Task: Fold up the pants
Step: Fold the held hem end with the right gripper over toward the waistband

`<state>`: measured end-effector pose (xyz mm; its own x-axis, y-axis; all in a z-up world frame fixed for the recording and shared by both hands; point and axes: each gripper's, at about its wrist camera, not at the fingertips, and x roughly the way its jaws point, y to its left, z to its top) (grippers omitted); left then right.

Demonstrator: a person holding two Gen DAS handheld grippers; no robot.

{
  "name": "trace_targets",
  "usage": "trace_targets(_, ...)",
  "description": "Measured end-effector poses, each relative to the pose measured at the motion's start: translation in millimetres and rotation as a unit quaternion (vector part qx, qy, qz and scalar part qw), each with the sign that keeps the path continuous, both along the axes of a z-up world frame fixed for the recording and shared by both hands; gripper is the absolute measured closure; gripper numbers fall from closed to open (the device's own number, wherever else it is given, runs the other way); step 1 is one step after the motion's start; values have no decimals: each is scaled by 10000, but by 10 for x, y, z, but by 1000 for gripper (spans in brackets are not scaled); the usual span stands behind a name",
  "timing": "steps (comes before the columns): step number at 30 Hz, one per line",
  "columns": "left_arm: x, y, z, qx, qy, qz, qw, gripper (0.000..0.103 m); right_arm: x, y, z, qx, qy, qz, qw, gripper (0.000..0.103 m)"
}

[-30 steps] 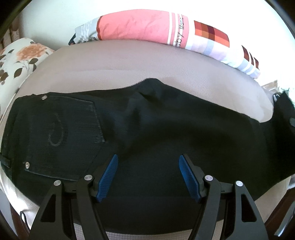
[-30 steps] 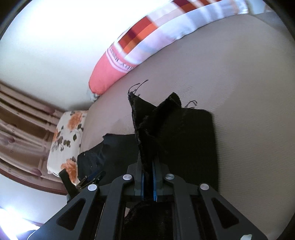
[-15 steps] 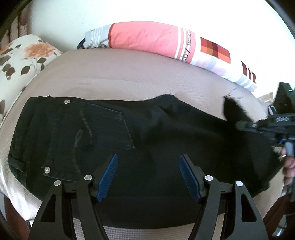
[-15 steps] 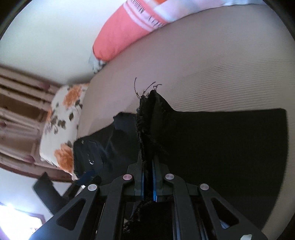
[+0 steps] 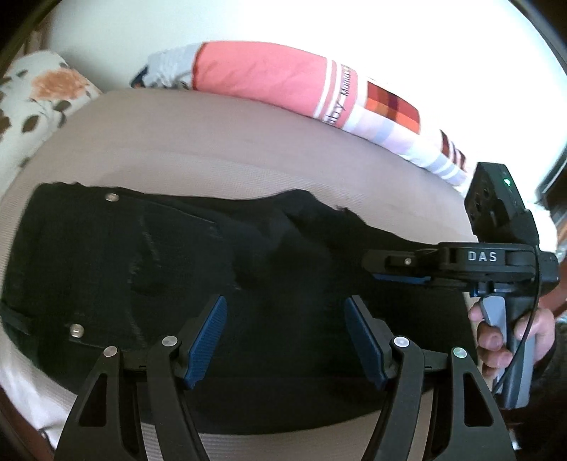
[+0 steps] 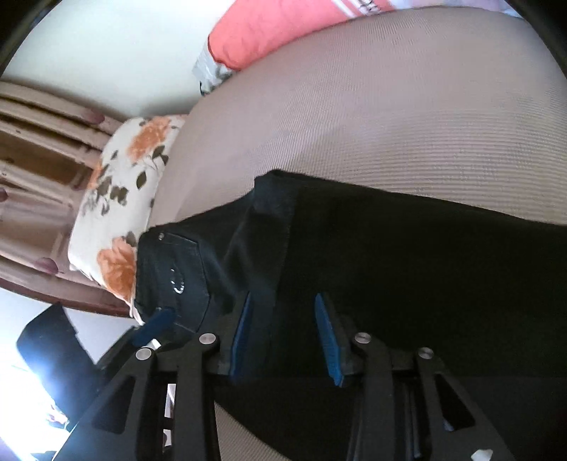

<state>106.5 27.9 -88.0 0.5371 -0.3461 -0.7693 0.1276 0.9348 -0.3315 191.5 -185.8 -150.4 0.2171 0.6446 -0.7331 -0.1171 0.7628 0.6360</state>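
R tongs (image 6: pixel 285 335) just opening, hem (image 6: pixel 274 198) dropped on pants (image 5: pixel 177 269).

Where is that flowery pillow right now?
The flowery pillow sits at the left end of the bed, just beyond the waist end of the black pants; the left wrist view shows it top left.

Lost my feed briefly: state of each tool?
Left tool: open, empty, above the pants.
Right tool: just opened, pants hem released.

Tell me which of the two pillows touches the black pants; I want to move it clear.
The white pillow with orange flowers: the pants' waist overlaps its corner. The coral-pink striped pillow lies apart, across bare mattress.
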Motion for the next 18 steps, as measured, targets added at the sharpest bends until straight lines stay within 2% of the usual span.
trace_targets(4,79,-108,-49,-542,342,-427,9970,34,-256,-341,138,14,-152,-305,9994,62)
trace_targets(6,187,-163,-140,-936,727,-641,9909,34,-404,-559,182,27,-206,-560,9982,60)
trace_targets(10,420,-219,-297,-1298,1304,-740,9801,42,-625,-851,234,-40,-294,-965,9949,59)
trace_targets(18,796,-224,-501,-1426,1792,-818,9700,52,-878,-1263,235,112,-325,-1596,9866,57)
